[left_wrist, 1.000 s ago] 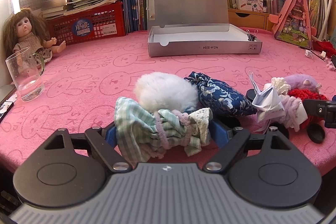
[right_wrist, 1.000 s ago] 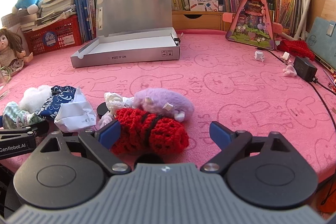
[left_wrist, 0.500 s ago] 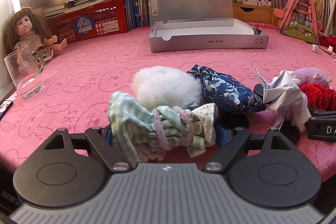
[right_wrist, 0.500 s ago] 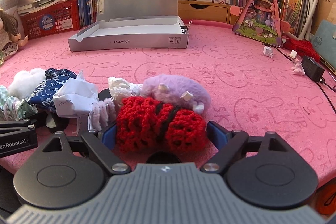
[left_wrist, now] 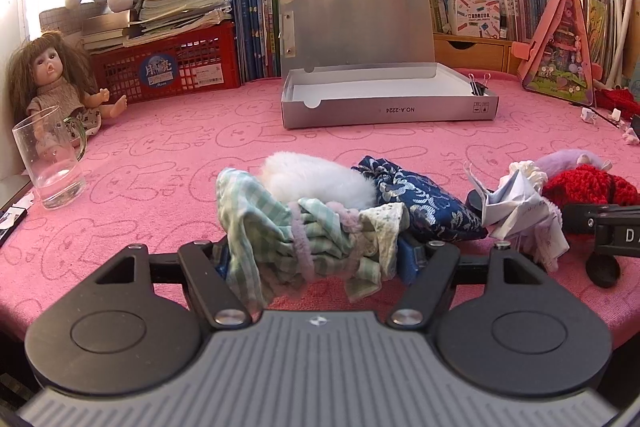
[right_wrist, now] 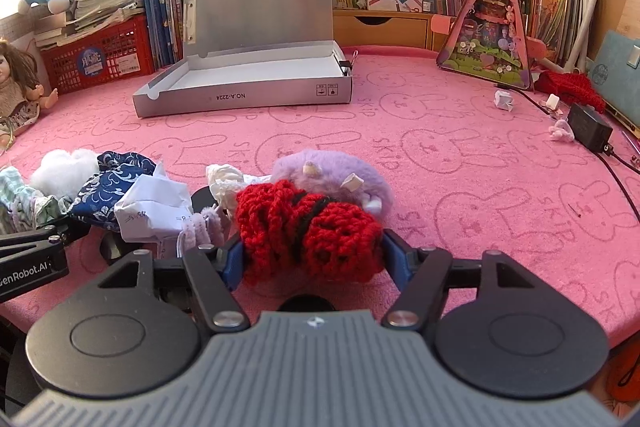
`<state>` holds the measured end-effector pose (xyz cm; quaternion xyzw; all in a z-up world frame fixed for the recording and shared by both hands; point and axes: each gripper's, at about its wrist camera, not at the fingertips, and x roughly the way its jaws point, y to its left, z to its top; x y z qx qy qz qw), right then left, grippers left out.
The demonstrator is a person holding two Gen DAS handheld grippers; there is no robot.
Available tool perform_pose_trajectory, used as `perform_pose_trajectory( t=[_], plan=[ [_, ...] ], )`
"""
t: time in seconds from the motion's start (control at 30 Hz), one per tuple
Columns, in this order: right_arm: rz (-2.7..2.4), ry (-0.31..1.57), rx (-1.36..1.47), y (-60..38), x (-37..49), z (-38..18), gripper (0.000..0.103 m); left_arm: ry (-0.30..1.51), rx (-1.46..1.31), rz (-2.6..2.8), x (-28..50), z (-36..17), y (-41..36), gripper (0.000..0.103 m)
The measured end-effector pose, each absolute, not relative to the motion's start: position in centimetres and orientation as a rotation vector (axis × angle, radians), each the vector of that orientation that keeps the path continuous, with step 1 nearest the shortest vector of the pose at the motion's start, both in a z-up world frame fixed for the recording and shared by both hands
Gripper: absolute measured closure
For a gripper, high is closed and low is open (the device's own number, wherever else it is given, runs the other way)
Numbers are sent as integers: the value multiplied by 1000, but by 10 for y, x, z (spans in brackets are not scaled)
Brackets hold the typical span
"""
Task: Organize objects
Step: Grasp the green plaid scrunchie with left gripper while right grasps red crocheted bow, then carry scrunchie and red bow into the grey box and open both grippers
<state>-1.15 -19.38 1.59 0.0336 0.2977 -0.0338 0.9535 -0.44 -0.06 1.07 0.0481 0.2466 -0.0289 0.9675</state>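
A pink cloth (left_wrist: 160, 155) printed with rabbit outlines covers the whole table, and behind it books (left_wrist: 256, 19) stand packed along the wall with plush toys on top. Toward the back of the cloth sits a grey box (left_wrist: 390, 107), shallow and white inside, its lid standing upright. A red crate (left_wrist: 168, 67) holds stacked books at the far left, with a doll (left_wrist: 48, 75) seated beside it and a clear mug (left_wrist: 50, 163) just in front of her.

Along the near edge lies a row of soft things. At the left end is a green checked cloth (left_wrist: 280, 235), crumpled and tied round the middle with a lilac fuzzy band. The left gripper (left_wrist: 314, 259) has just been closing on it, and its blue pads now pinch the bundle from both sides. Touching it behind is a white puff (left_wrist: 316, 179), then a navy pouch (left_wrist: 420, 199) with a pale floral pattern, then crumpled paper (right_wrist: 152, 207). At the right end is a red knit (right_wrist: 308, 231), chunky crochet with a black stripe across it, bunched into a lump. The right gripper (right_wrist: 312, 259) has just been closing too, and its pads press the knit on either side. A lilac plush (right_wrist: 332, 175) rests against the knit's far side. Whether either bundle is off the cloth I cannot tell from here.
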Motion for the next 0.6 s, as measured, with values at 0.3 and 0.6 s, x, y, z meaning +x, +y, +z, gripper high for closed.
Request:
perform_pose_trajectory(
  t=[0.3, 0.6],
  plan=[
    [-38, 526, 77, -201, -16, 39, 34, 436, 69, -76, -10, 32, 2, 28],
    [-24, 552, 126, -220, 3, 43, 34, 438, 39, -77, 14, 45, 9, 28]
  ],
)
